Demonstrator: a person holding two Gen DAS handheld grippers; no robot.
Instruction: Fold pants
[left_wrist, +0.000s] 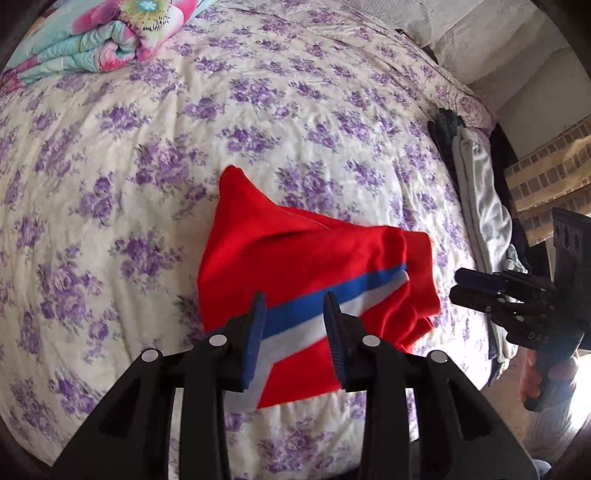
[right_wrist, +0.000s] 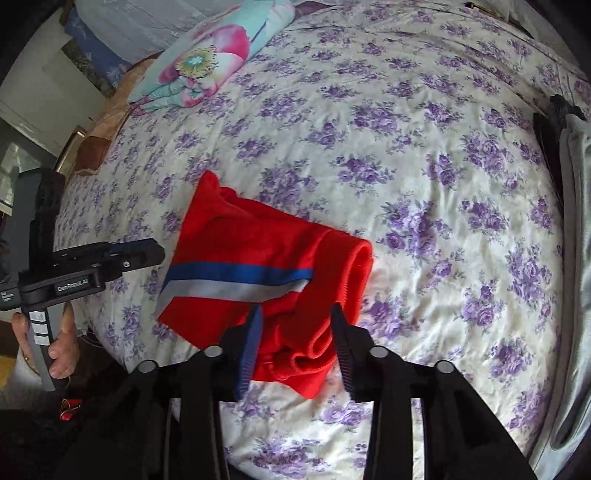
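While both claws hang above the near edge of the bed (left_wrist: 332, 110), the pants (left_wrist: 295, 258) lie straight ahead of them, already bundled into a compact red packet on the flowered sheet. Their long axis, marked by the blue and white stripe (right_wrist: 236, 278), runs crosswise between the two hands instead of away from them. The left claw (left_wrist: 295, 332) is partly open with nothing between its pads; it hovers over the stripe end, and whether it touches the cloth I cannot tell. The right claw (right_wrist: 297, 341) is likewise parted and empty, poised over the thick rolled hem (right_wrist: 343, 273) at the other end. In each wrist view the opposite claw sits off to the side, clear of the fabric, its jaws seen edge-on.

Each hand is nearer its own end, so the next fold, as I judge it, is across the stripe: one end carried over to meet the other. The rolled end looks bulkier and may spring back. A grey stack (left_wrist: 480, 206) lies at the bed's right edge, and a bright quilt (right_wrist: 207, 62) at the far corner, both well apart from the pants.
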